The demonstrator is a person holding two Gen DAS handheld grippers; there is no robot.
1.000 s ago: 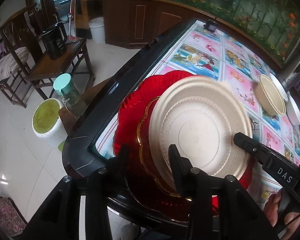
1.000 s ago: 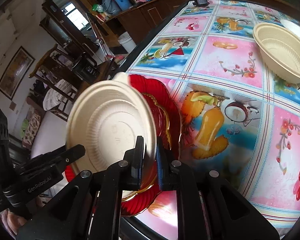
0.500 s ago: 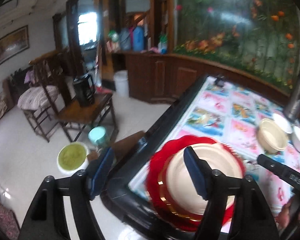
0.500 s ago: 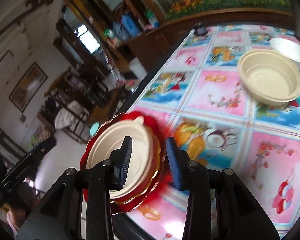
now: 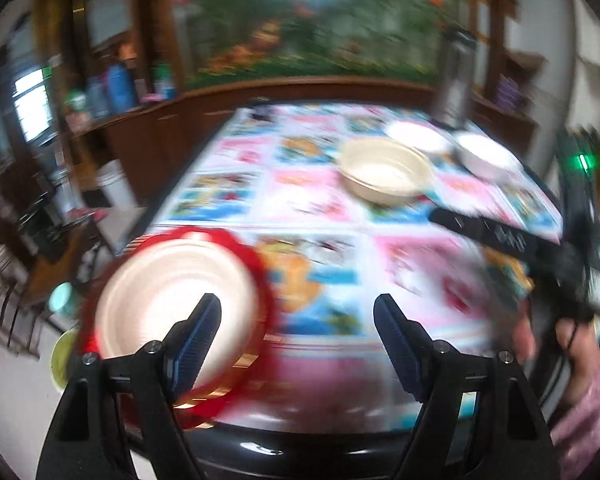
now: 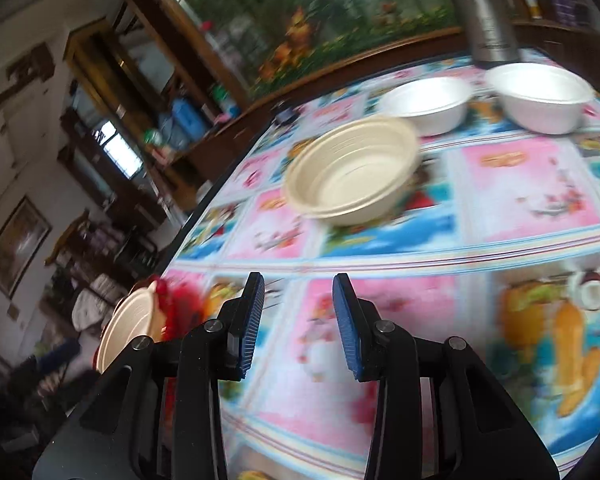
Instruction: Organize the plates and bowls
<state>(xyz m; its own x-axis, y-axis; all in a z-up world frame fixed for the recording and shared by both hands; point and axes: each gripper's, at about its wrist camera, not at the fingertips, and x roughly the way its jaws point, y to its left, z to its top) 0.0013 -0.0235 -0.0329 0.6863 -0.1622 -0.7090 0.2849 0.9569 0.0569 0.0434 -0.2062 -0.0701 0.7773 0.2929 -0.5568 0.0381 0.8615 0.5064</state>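
A beige plate (image 5: 168, 292) lies on a red plate (image 5: 260, 264) at the table's near left corner; the stack also shows in the right wrist view (image 6: 132, 328). A beige bowl (image 5: 384, 174) (image 6: 352, 172) stands mid-table. Two white bowls (image 6: 424, 100) (image 6: 540, 94) stand behind it. My left gripper (image 5: 296, 332) is open wide and empty, above the table's near edge, right of the plate stack. My right gripper (image 6: 298, 324) is open and empty, above the tablecloth, short of the beige bowl. The right gripper's body shows at the right of the left wrist view (image 5: 512, 240).
The table has a colourful patterned cloth (image 6: 520, 200) and a black rim (image 5: 320, 444). A steel flask (image 6: 488, 20) stands at the far edge behind the white bowls. Chairs and a side table (image 5: 32, 232) stand on the floor to the left.
Both grippers let go of the beige plate, which now lies on the red plate. Both opened, drew back and swung right toward the bowls. The views are motion-blurred.
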